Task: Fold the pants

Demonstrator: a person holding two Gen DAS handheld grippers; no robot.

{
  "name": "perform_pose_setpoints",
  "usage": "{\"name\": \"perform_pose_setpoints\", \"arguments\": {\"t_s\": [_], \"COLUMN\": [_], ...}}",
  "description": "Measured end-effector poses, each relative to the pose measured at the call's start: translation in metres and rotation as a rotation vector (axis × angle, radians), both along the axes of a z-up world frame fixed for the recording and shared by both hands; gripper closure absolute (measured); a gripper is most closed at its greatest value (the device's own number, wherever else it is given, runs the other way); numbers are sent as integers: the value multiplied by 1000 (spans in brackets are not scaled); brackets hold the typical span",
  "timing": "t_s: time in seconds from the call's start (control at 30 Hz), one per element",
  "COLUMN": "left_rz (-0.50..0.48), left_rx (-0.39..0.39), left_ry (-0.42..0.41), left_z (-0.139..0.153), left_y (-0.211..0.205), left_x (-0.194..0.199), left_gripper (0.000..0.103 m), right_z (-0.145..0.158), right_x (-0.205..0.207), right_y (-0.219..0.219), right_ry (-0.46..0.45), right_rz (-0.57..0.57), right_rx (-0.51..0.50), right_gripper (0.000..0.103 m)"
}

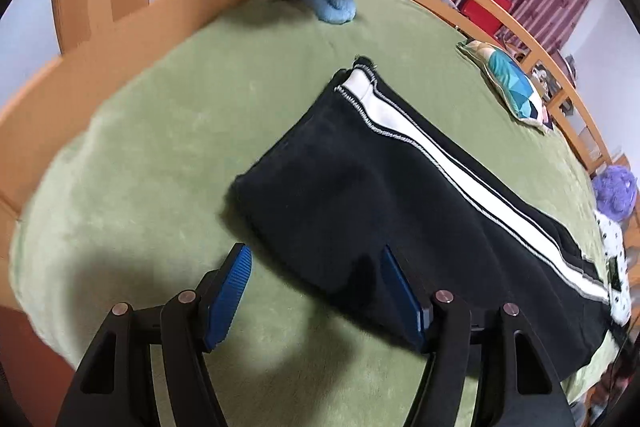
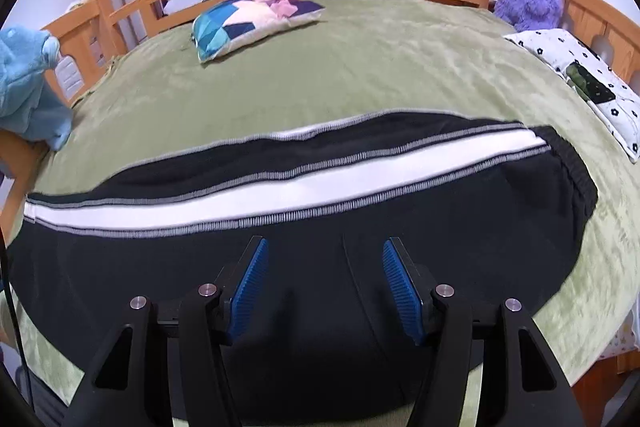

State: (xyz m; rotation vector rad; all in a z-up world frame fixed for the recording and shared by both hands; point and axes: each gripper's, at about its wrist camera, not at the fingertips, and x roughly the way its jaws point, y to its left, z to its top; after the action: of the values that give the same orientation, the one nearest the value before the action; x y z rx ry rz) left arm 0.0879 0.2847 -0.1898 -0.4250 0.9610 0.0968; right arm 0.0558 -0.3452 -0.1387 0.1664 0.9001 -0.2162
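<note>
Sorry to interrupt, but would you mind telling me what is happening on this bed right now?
A person holding a two-finger claw in each hand is folding a pair of black pants with a white side stripe, laid flat on the green blanket. The legs appear to lie one on the other. Both claws are open and hold nothing: the left claw is at the pants' near edge towards the cuff end, the right claw over the black fabric nearer the waistband. A patchwork pillow and soft toys lie further off.
</note>
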Motion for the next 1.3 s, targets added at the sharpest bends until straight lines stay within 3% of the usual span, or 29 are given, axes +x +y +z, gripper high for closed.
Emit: {"name": "perform_pose_setpoints", "arguments": {"t_s": [0.2, 0.33, 0.5, 0.6, 0.87, 1.03, 1.17, 1.23, 1.3], "left_rz": [57, 61, 81, 89, 121, 130, 152, 148, 133], "left_rx": [-36, 12, 28, -24, -54, -74, -77, -43, 13], "left_ry": [35, 29, 15, 4, -3, 3, 52, 63, 79], "left_z": [-26, -29, -29, -30, -32, -26, -26, -22, -17], "left_y": [4, -2, 2, 12, 14, 17, 17, 11, -3], "left_x": [26, 33, 29, 26, 23, 20, 20, 19, 19], "left_gripper": [39, 41, 70, 74, 73, 78, 69, 66, 54], "right_z": [-9, -17, -21, -22, -24, -21, -18, -18, -21], "right_x": [-24, -31, -33, -33, -42, -53, -70, -78, -83], "right_y": [-11, -23, -36, -40, -47, -65, -104, -129, -161], "right_ry": [38, 69, 76, 69, 64, 49, 14, -4, -22], "right_rz": [-62, -110, -157, -169, -192, -214, -297, -346, -402], "right_rx": [-3, 11, 40, 59, 95, 90, 94, 121, 159], "right_gripper": [43, 43, 43, 43, 43, 43, 43, 38, 32]}}
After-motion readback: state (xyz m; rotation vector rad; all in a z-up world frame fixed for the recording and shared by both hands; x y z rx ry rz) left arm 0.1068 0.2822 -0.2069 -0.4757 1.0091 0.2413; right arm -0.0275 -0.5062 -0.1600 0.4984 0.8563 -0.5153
